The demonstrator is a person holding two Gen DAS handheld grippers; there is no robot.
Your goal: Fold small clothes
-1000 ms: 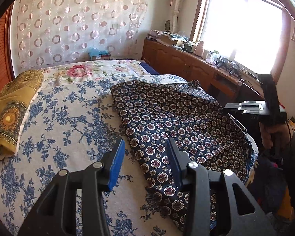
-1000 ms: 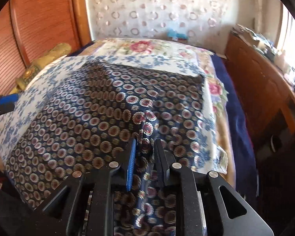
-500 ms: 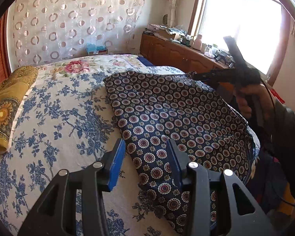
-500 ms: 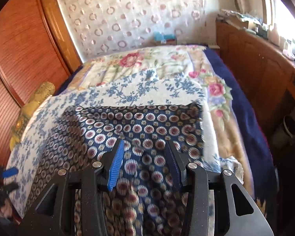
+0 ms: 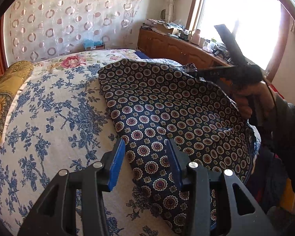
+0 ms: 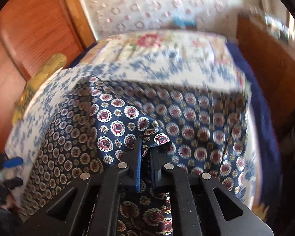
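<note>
- Left wrist view: one dark medallion-print garment (image 5: 167,114) lies spread on the floral bedspread (image 5: 49,118). Left gripper (image 5: 145,157) hovers over the garment's near edge, jaws apart, nothing between them. The right gripper (image 5: 188,69) pinches the far right corner, lifted.
- Right wrist view (blurred): jaws together, clamped on a garment corner (image 6: 147,125).
- Step: starting the first fold. Next, judged: left gripper needs to clamp the near edge, then carry across.
- Count: one garment, two grippers, one yellow cushion (image 5: 4,98).
</note>
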